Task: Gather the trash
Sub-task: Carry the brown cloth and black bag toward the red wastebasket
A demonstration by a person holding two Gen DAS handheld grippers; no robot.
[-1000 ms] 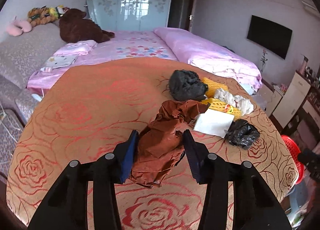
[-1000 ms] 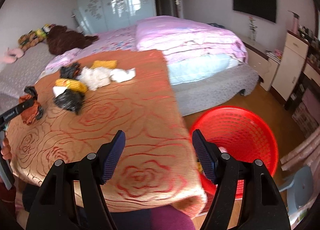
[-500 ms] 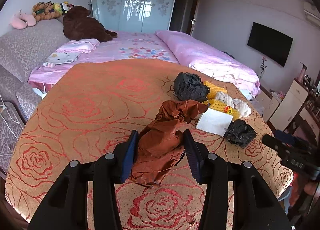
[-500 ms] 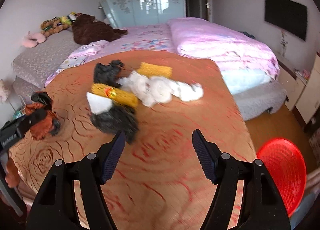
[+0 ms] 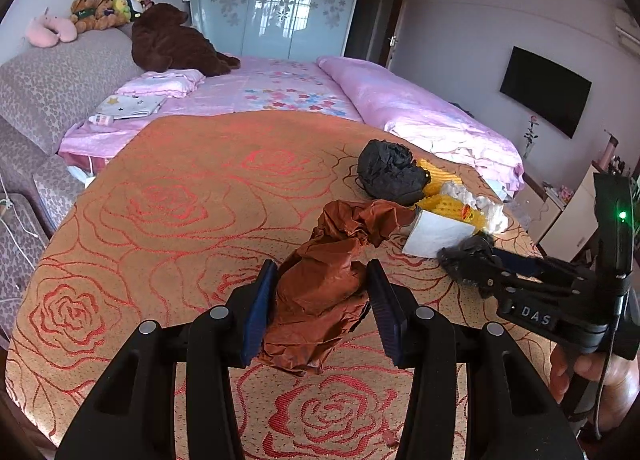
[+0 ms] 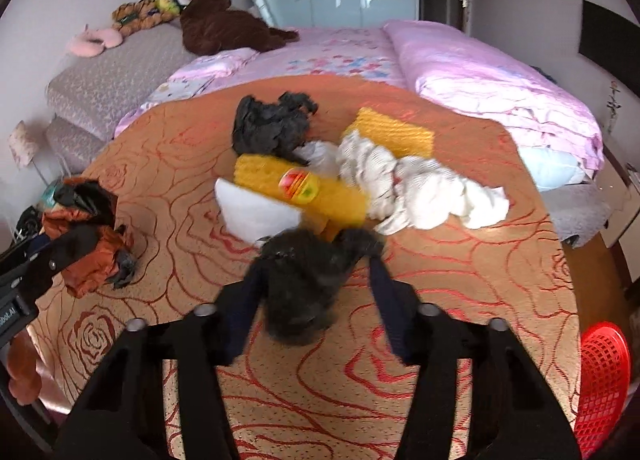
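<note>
A crumpled brown paper wad [image 5: 324, 280] lies on the rose-patterned orange tablecloth [image 5: 168, 220]. My left gripper [image 5: 322, 310] is open with its jaws on both sides of the wad. My right gripper [image 6: 314, 292] is open around a crumpled black plastic bag [image 6: 308, 280], which also shows in the left wrist view [image 5: 464, 260]. Behind lie another black bag [image 6: 272, 126], yellow foam nets [image 6: 304, 188], a white paper [image 6: 252, 212] and white tissue [image 6: 424, 188].
A red mesh basket [image 6: 600, 384] stands on the floor at the table's right. A pink bed [image 5: 280, 88] with plush toys [image 5: 172, 40] is behind the table. A wall TV [image 5: 544, 90] and a cabinet [image 5: 568, 216] stand to the right.
My right gripper swung from the red basket to the trash pile and now straddles the black bag. My left gripper stays around the brown wad, slightly closer in.
</note>
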